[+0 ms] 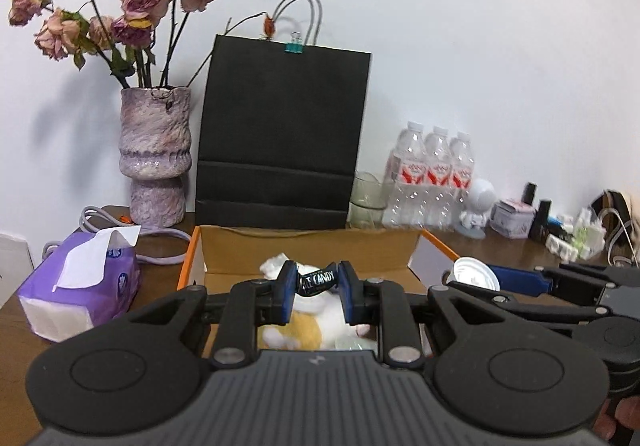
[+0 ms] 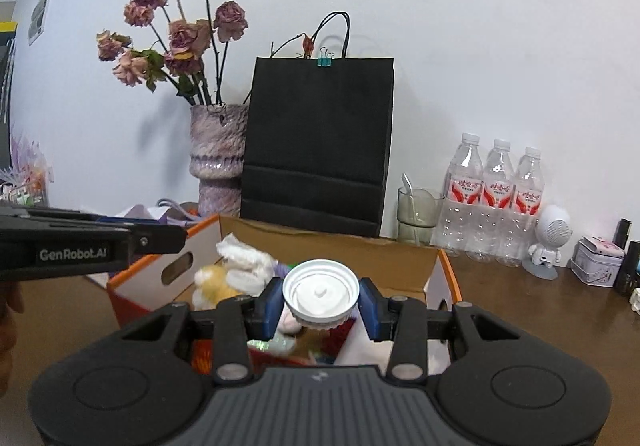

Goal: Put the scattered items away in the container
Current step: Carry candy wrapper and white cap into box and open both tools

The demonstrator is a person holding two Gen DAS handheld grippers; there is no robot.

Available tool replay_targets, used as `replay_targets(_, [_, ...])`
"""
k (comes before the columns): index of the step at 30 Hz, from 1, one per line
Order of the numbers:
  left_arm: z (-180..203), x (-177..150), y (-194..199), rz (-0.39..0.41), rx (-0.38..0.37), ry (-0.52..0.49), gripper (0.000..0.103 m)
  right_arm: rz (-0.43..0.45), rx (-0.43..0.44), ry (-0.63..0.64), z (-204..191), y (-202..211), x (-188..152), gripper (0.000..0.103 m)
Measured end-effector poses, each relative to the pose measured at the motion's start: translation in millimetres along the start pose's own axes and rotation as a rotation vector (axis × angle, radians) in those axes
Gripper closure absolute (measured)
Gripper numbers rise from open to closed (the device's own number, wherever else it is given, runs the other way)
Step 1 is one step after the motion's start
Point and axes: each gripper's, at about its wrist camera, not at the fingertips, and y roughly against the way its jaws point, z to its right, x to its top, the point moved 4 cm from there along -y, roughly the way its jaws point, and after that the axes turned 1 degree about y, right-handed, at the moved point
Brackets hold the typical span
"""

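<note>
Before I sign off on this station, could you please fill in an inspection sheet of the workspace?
Surface: brown wooden table.
Job's things: cardboard box with orange edges, soft toys inside; black candy wrapper; white lid.
Clutter: tissue pack, vase of dried roses, black paper bag, three water bottles, glass cup, white figurine, small tin.
Grippers: left gripper shut on wrapper; right gripper shut on lid.
Cables: grey cable by the vase.
Surroundings: white wall.
</note>
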Motion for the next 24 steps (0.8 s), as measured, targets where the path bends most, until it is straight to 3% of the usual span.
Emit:
replay_targets(12, [-24, 6, -70, -0.075, 0.053, 0.046, 0.078, -0.071, -0.012, -0.083, 28, -78, 15, 0.064])
replay_targets(13, [-26, 4, -74, -0.085, 0.064, 0.053, 0.071, -0.084, -0.010, -0.082, 29, -84, 14, 0.064])
replay_targets(14, [-28, 2, -78, -0.095, 0.074, 0.060, 0.045, -0.101, -0.007, -0.080, 31, -90, 11, 0.063])
replay_targets(16, [-30, 0, -83, -0.115, 0.095, 0.065, 0.000, -0.144, -0.005, -0.083, 34, -101, 6, 0.028])
replay_targets(17, [-31, 0, -83, -0.112, 0.109, 0.065, 0.000, -0.160, -0.013, -0.087, 36, -104, 4, 0.000])
replay_targets(24, [-33, -1, -82, -0.128, 0.132, 0.062, 0.000, -0.186, -0.054, -0.098, 44, -107, 1, 0.000])
